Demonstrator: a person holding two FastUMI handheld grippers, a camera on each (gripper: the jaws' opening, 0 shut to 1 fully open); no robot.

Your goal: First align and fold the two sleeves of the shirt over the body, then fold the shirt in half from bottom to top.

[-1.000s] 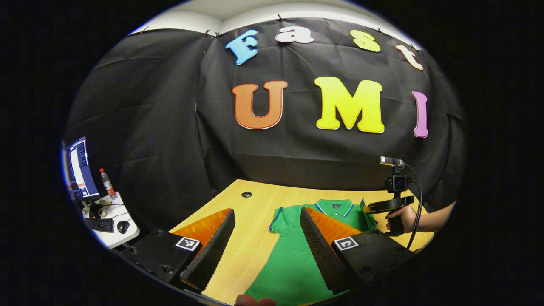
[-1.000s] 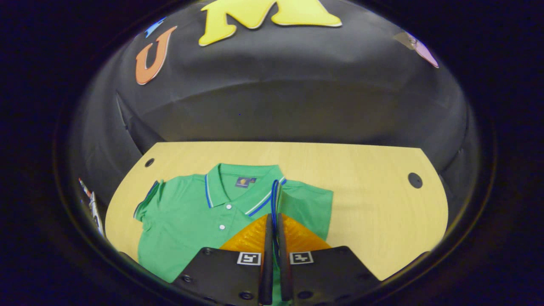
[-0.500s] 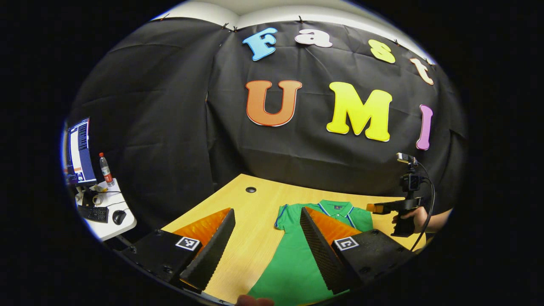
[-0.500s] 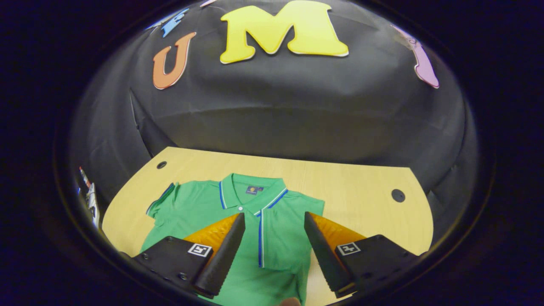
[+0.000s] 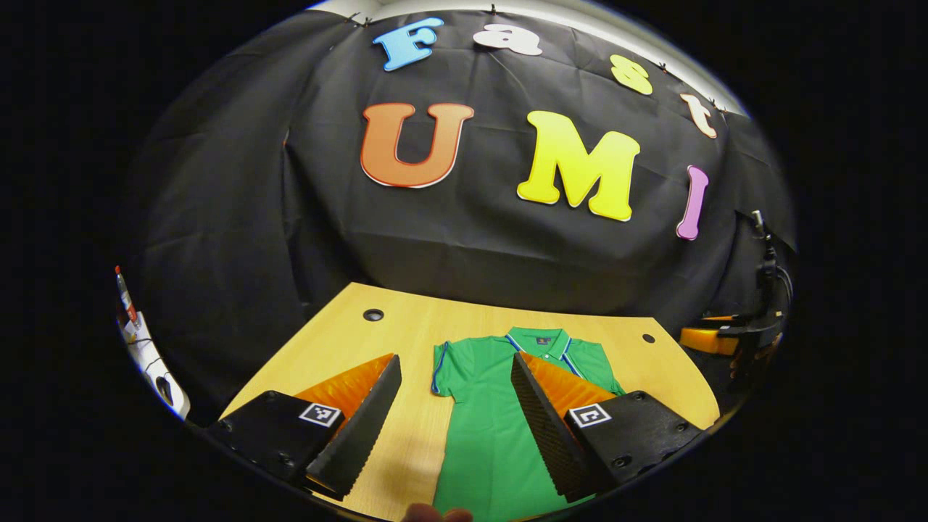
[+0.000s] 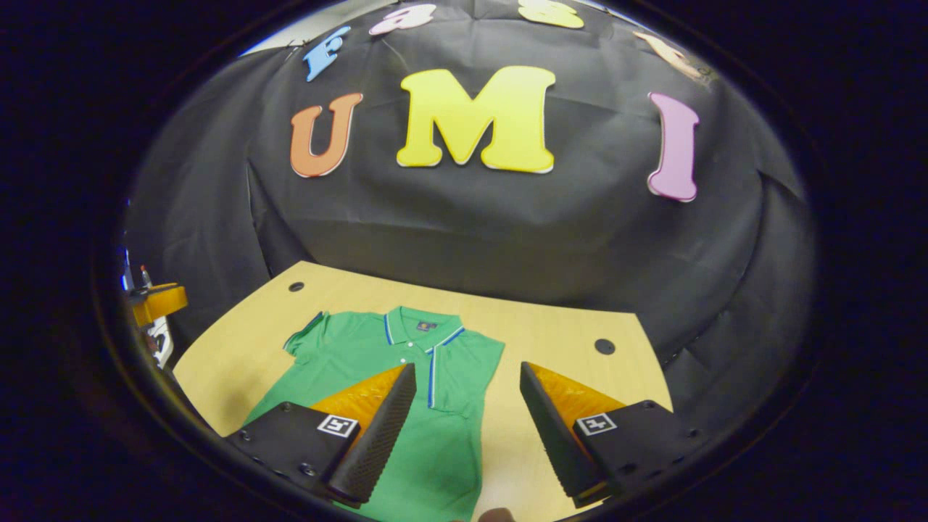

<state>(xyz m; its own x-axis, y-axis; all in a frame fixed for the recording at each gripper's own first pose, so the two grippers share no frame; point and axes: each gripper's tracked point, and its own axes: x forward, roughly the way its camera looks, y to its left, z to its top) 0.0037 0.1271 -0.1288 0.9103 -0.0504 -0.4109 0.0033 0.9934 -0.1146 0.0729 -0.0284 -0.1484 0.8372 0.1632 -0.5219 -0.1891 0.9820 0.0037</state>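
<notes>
I see the table (image 6: 580, 319) spread out ahead of both sets of jaws, and the shirt (image 6: 377, 362) lies flat on it, collar (image 6: 420, 330) toward the wall. In the right gripper view the shirt sits ahead of and under my left-hand finger, and the table shows bare between the jaws. The right sleeve (image 6: 464, 377) is already folded over the body, its trimmed edge lying beside the placket; the left sleeve (image 6: 304, 335) is spread out past the shoulder.

My right gripper (image 6: 464, 428) is wide open, holding nothing, above the cloth. My left gripper (image 5: 453, 420) is wide open too — in its view the shirt (image 5: 500, 435) runs from between the jaws under the right-hand finger, and the left sleeve (image 5: 444, 362) lies just ahead of the gap.

What I think could go wrong, biggest first:
- Grabbing the left sleeve too deep would pinch the body layer beneath and drag the whole shirt, undoing the fold already laid.
- A shallow pinch on the cuff alone could slip mid-swing — the sleeve would drop crooked, not aligned with its partner.
- The fingers scraping the table on the way down could bunch the cloth ahead of them.
- Later, the bottom-to-top fold could shake the sleeves loose if the hem corners rise unevenly.
</notes>
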